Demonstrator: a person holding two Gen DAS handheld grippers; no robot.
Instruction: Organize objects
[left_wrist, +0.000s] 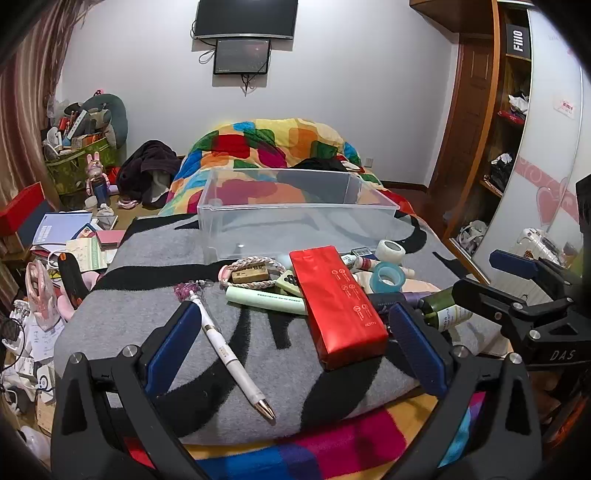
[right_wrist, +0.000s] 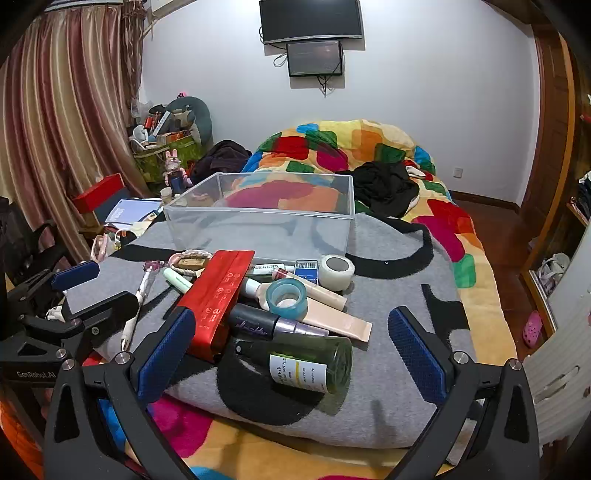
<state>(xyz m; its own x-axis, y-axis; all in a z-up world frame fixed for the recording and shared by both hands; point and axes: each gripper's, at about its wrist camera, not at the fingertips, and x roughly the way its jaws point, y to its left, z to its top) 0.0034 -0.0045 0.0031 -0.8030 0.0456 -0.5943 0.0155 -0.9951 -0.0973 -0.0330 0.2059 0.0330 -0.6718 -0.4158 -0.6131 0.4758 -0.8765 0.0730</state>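
Grey blanket (left_wrist: 147, 266) on the bed carries the clutter. Left gripper (left_wrist: 291, 343) spread wide, straddling white pen (left_wrist: 229, 347) and red box (left_wrist: 336, 302); right gripper (right_wrist: 291, 350) spread wide around green bottle (right_wrist: 310, 363), grasping nothing.

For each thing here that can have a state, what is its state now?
Clear bin: upright, nothing inside.
Red box: lying closed on the pile.
Green bottle: on its side.
White pen: lying flat.
Left claw: open, holding nothing.
Right claw: open, holding nothing.
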